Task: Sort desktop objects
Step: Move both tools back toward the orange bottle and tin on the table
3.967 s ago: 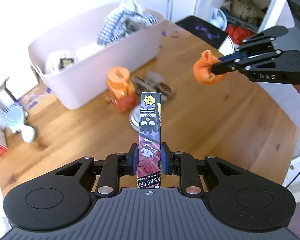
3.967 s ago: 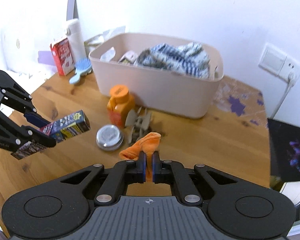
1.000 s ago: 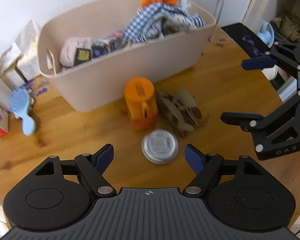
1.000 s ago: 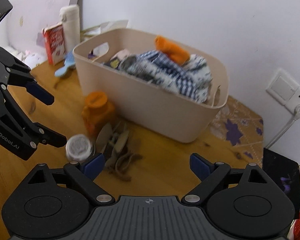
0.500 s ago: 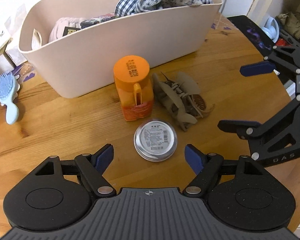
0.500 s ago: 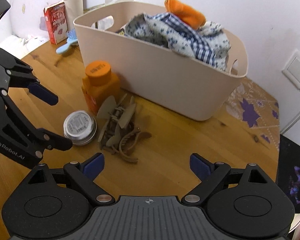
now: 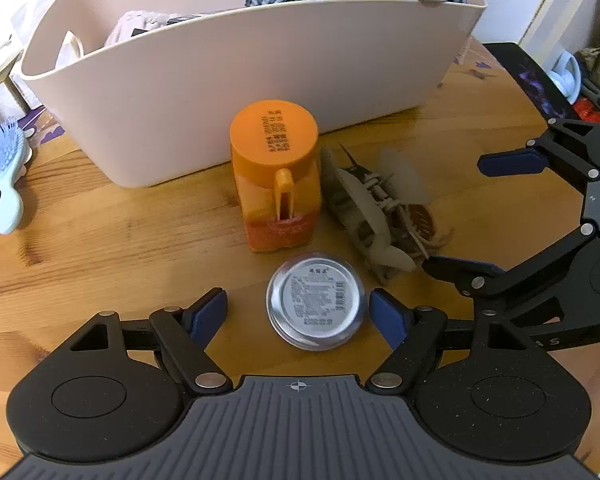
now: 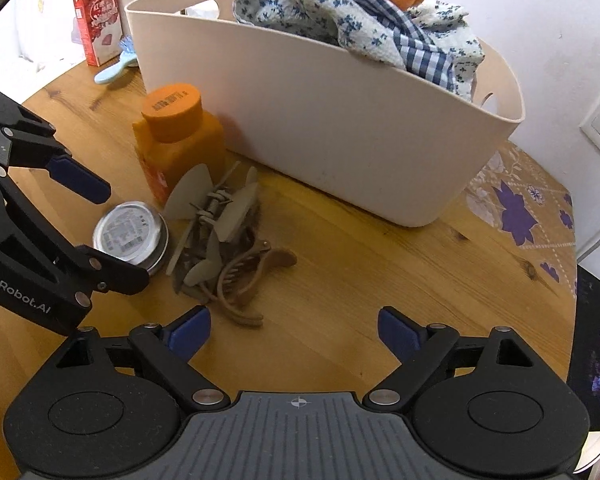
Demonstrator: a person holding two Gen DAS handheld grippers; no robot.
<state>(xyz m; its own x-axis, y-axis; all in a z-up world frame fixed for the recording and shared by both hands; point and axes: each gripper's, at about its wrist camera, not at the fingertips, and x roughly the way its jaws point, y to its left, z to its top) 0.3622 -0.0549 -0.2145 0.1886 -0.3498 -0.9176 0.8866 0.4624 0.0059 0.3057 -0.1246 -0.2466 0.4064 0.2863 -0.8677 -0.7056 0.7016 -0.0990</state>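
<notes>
On the left gripper (image 8: 100, 232), spread empty like the right gripper (image 8: 294, 330), "GenRobot.AI" reads.

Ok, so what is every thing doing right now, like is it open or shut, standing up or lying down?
Left gripper: open, empty, round tin between its fingers, untouched.
Right gripper: open, empty; jaws just closed a little.
Round tin: lid on, lying flat.
Orange bottle: capped, upright.
Hair clips: heaped on the table.
Bin: open-topped, piled with cloths.
Hairbrush: lying flat.
Red carton: upright.

Orange bottle (image 7: 275, 172); silver tin (image 7: 315, 300); beige basket (image 7: 236, 80).
</notes>
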